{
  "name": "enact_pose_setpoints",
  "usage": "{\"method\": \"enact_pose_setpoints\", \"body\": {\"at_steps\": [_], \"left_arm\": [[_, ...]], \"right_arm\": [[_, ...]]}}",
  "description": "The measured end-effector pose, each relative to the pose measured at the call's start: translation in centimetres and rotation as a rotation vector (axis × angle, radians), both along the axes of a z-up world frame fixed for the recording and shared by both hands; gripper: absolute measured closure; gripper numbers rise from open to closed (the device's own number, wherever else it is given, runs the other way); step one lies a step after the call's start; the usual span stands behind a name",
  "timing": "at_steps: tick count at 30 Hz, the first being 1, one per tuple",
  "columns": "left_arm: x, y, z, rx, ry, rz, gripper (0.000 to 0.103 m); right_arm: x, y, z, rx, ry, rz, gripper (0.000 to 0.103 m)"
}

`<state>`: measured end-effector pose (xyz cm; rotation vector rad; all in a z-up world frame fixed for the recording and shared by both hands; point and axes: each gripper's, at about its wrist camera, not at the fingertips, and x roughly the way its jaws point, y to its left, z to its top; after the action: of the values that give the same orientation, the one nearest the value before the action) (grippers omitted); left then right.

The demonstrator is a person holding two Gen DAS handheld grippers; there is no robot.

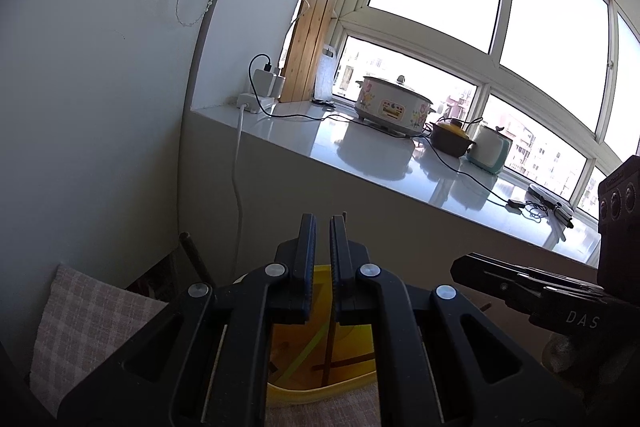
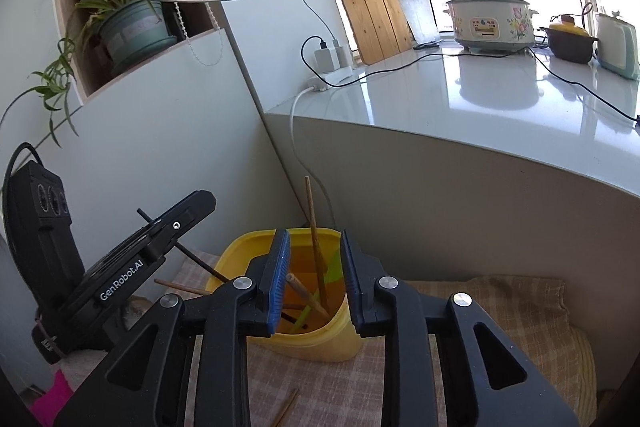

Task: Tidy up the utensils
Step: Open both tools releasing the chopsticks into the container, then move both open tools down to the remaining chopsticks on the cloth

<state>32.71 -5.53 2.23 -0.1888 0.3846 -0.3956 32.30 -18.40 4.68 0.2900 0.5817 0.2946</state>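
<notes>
The yellow bin (image 2: 296, 307) stands on the checked cloth (image 2: 500, 311) below the white ledge (image 2: 480, 99), holding several chopsticks (image 2: 318, 259) that lean at odd angles. The right gripper (image 2: 314, 279) hovers just above its mouth, jaws parted with nothing pressed between them. The left gripper (image 1: 322, 259), to the left, is clenched on a dark stick (image 2: 200, 261) slanting toward the bin. More sticks (image 2: 286, 407) lie loose on the cloth. Risk: the tall leaning chopstick may catch a descending finger and tip the light bin.
</notes>
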Motion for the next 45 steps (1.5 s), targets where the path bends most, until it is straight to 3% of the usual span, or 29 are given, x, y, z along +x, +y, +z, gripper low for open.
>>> {"method": "enact_pose_setpoints", "body": {"at_steps": [16,21,22,25,26,27,29,33,36,45], "left_arm": [[-6.1,1.9,1.9,0.041,-0.023,-0.005,0.099],[-8.6,2.1,2.0,0.108,-0.04,0.011,0.099],[-9.1,2.1,2.0,0.12,-0.04,0.013,0.095],[-10.3,2.3,1.7,0.148,-0.034,0.024,0.064],[-10.7,2.4,1.6,0.162,-0.037,0.032,0.058],[-11.0,2.4,1.5,0.177,-0.039,0.039,0.056],[-11.7,2.6,1.2,0.196,-0.034,0.053,0.041],[-12.6,3.3,0.4,0.202,0.001,0.046,0.036],[-12.8,4.0,-0.6,0.209,0.056,0.027,0.035],[-12.2,5.7,-4.9,0.239,0.232,0.009,0.035]], "right_arm": [[-5.4,1.8,0.7,-0.1,-0.022,-0.031,0.079],[-7.2,2.4,0.3,-0.156,-0.041,-0.047,0.064],[-7.5,2.5,0.2,-0.167,-0.041,-0.047,0.064],[-8.1,2.6,-0.1,-0.173,-0.03,-0.043,0.063],[-8.3,2.6,-0.2,-0.171,-0.026,-0.042,0.062],[-8.4,2.6,-0.3,-0.17,-0.022,-0.043,0.059],[-8.6,2.4,-0.5,-0.176,-0.02,-0.053,0.049],[-9.3,2.4,-1.1,-0.192,-0.016,-0.072,0.037],[-9.6,2.5,-1.7,-0.188,0.009,-0.06,0.022],[-9.6,4.0,-5.5,-0.194,0.171,0.022,0.021]]}}
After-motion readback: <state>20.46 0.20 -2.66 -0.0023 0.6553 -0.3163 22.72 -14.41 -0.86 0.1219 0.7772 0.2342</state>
